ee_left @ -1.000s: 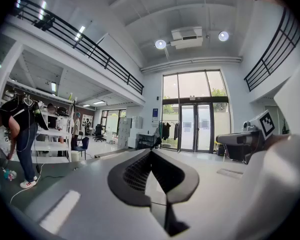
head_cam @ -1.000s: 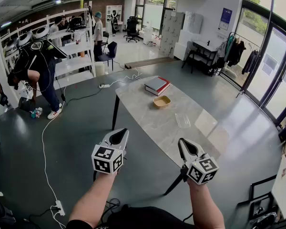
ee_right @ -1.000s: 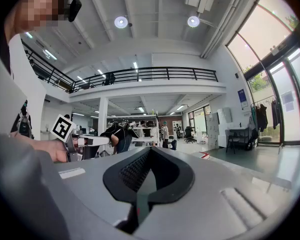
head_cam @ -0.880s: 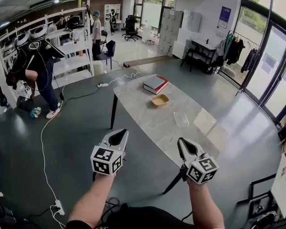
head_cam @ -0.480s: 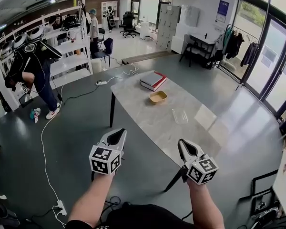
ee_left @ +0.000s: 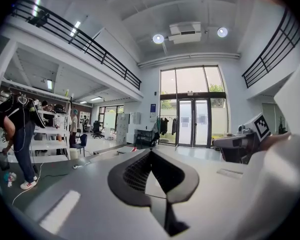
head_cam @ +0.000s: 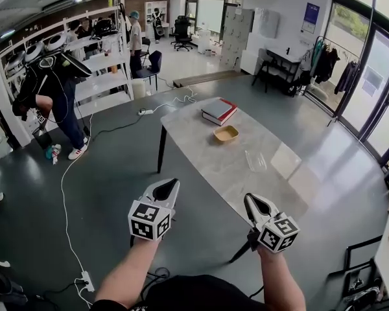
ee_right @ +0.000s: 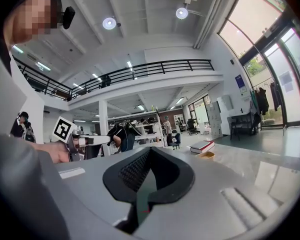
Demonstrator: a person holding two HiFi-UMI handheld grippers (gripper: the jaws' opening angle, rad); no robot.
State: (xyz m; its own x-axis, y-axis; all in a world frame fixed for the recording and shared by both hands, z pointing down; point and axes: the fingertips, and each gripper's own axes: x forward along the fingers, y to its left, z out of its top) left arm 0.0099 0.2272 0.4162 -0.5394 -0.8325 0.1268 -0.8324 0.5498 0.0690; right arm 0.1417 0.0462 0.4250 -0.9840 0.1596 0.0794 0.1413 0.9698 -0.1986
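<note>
The left gripper (head_cam: 173, 182) was held over the smooth dark-grey floor (head_cam: 110, 173), just beside the long edge of the table (head_cam: 223, 170). Its jaws were closed tip to tip with nothing between them. The left gripper view showed black pads (ee_left: 135, 171) with a fine ribbed grid, set in a matte grey shell. The right gripper (head_cam: 249, 197) hung over the near end of the table, clear of its top, and its jaws were likewise pressed together and empty. Each gripper carried a white cube (head_cam: 148, 220) printed with black square markers.

The table was a long rectangle with a pale, marble-like, glossy top on thin dark legs. Well apart from both grippers, a clear, shallow plastic tray (head_cam: 255, 161) lay near the middle of the table. A small yellow rounded-square bowl (head_cam: 226, 133) sat beyond it, and a stack of flat books (head_cam: 218, 111), the top one red-edged, lay at the far end.

A white cable (head_cam: 66, 193) snaked across the floor towards white open shelving (head_cam: 104, 67), where a person (head_cam: 48, 83) in dark clothes bent over.
</note>
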